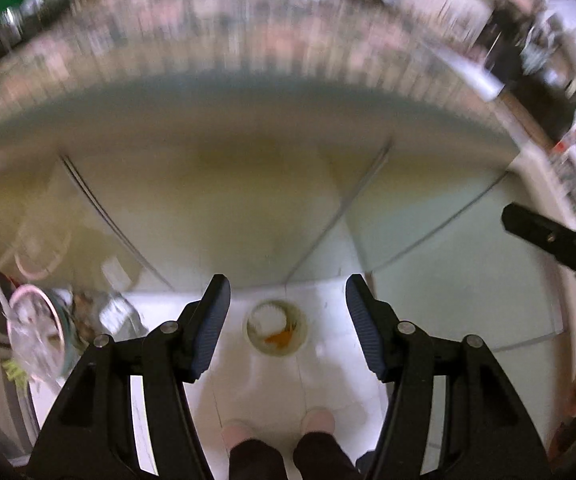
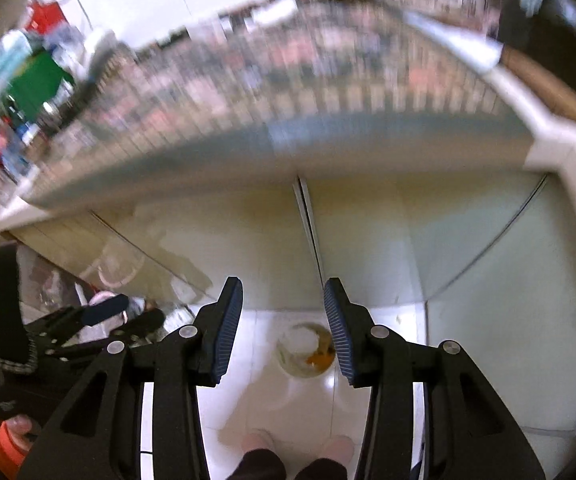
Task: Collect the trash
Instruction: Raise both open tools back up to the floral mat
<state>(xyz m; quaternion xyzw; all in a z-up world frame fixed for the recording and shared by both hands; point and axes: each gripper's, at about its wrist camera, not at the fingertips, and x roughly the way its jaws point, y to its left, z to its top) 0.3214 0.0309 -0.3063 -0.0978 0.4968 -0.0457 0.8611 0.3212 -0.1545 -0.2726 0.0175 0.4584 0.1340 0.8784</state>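
Observation:
A clear plastic cup (image 1: 278, 333) with white and orange scraps inside lies on the white tiled floor, seen from above. My left gripper (image 1: 288, 312) hangs open high over it, the cup between its fingers in view. In the right wrist view the same cup (image 2: 305, 350) lies just beside the right finger of my open right gripper (image 2: 284, 316). The left gripper (image 2: 120, 316) shows at that view's left, and one right finger (image 1: 547, 236) at the left view's right edge. Both views are blurred.
A counter with pale cabinet doors (image 1: 224, 200) stands ahead, its top cluttered and blurred. A bin with a clear bag of rubbish (image 1: 40, 336) stands at the left. The person's pink slippers (image 1: 240, 432) are on the floor (image 1: 339, 384) below.

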